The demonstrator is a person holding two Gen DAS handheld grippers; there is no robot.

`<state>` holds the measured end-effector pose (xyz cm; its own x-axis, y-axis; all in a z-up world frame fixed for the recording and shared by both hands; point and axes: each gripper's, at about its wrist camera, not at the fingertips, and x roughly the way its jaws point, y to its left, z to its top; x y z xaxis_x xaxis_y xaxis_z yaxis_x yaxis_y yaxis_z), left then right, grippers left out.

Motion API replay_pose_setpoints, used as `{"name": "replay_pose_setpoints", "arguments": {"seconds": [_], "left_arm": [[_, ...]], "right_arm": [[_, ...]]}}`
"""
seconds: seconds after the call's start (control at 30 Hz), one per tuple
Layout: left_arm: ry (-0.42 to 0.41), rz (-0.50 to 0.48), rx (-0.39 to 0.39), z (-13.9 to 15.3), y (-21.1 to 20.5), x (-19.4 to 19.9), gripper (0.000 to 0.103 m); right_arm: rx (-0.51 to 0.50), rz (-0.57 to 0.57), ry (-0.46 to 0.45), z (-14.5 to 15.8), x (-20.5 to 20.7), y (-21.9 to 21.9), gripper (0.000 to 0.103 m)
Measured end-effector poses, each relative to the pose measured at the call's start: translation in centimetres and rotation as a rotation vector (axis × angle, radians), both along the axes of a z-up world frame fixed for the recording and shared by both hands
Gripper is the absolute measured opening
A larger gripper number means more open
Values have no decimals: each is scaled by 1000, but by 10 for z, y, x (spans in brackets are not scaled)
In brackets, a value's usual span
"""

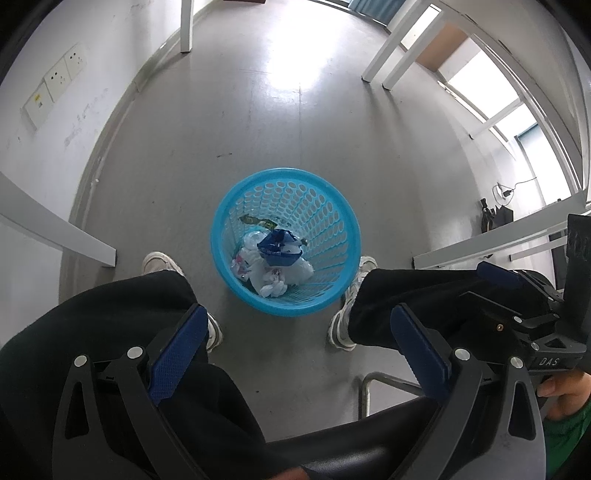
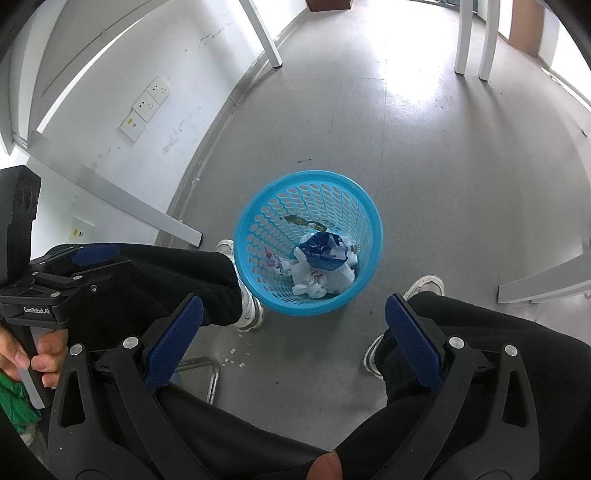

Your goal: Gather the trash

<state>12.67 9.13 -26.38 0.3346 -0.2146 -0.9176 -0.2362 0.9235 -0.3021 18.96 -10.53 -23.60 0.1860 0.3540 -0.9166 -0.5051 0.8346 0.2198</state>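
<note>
A light blue perforated waste basket stands on the grey floor between the person's feet; it also shows in the right wrist view. Inside lie crumpled white paper and plastic, a dark blue wrapper on top and a green-yellow wrapper. The same blue wrapper shows in the right wrist view. My left gripper is open and empty, held above the knees, short of the basket. My right gripper is open and empty at about the same height. The right gripper's body shows at the right of the left view.
The person's black-trousered legs and white shoes flank the basket. White table legs stand at the back. A white wall with sockets runs on the left. A metal chair frame is under the seat. Small white crumbs lie on the floor.
</note>
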Motion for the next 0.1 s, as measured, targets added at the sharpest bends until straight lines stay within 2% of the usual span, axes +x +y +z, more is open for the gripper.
{"name": "replay_pose_setpoints", "arguments": {"seconds": [0.1], "left_arm": [[-4, -5, 2, 0, 0, 1, 97]], "right_arm": [[2, -1, 0, 0, 1, 0, 94]]}}
